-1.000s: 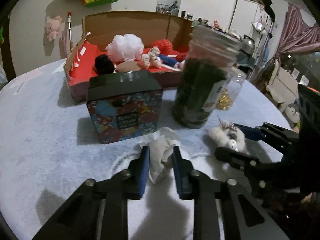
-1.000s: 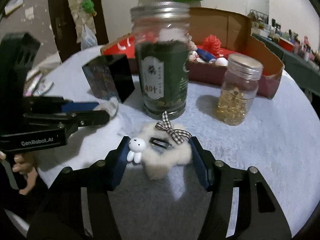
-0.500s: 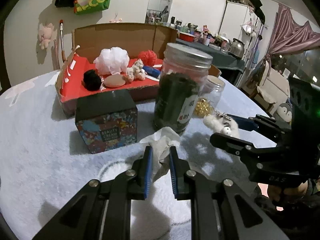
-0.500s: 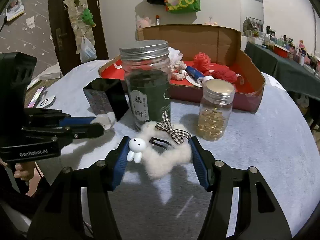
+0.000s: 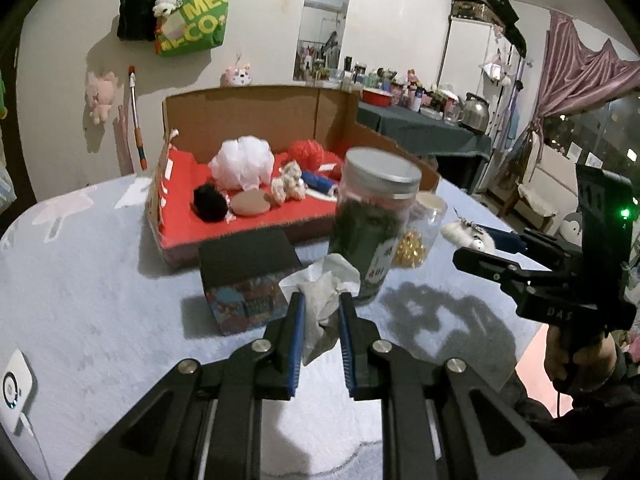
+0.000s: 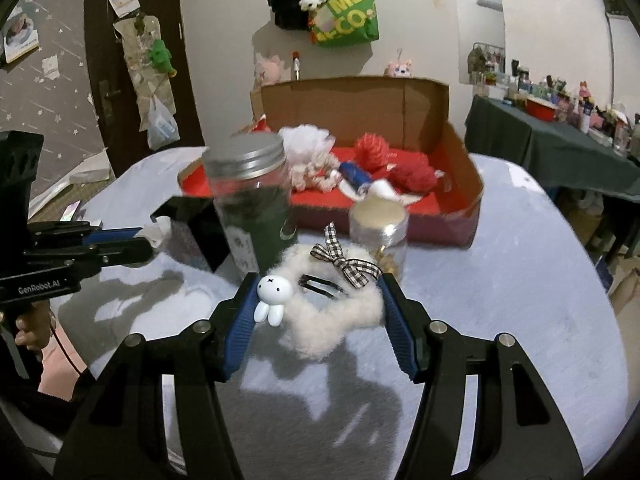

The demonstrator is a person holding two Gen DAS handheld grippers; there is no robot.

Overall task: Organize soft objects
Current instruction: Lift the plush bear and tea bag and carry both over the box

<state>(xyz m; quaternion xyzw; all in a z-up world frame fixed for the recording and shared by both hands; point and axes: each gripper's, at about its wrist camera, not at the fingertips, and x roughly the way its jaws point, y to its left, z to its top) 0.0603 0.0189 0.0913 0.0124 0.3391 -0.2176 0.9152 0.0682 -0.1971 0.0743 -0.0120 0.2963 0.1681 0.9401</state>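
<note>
My left gripper (image 5: 320, 316) is shut on a crumpled white tissue (image 5: 322, 288) and holds it above the table. My right gripper (image 6: 316, 304) is shut on a white fluffy hair tie (image 6: 332, 308) with a bunny charm and a checked bow, also lifted off the table; it also shows in the left wrist view (image 5: 466, 232). A cardboard box with a red lining (image 5: 256, 220) stands at the back, holding a white puff (image 5: 244, 162), red yarn (image 5: 306, 154), a black pom-pom and other soft items.
A tall jar of dark green leaves (image 5: 372, 232), a small jar of gold capsules (image 6: 380, 236) and a patterned cream box with a black lid (image 5: 246, 276) stand between the grippers and the cardboard box. A white device (image 5: 12, 388) lies at the table's left edge.
Both grippers have risen from the table with the tissue and the hair tie held. The jars and boxes now appear lower and farther away.
</note>
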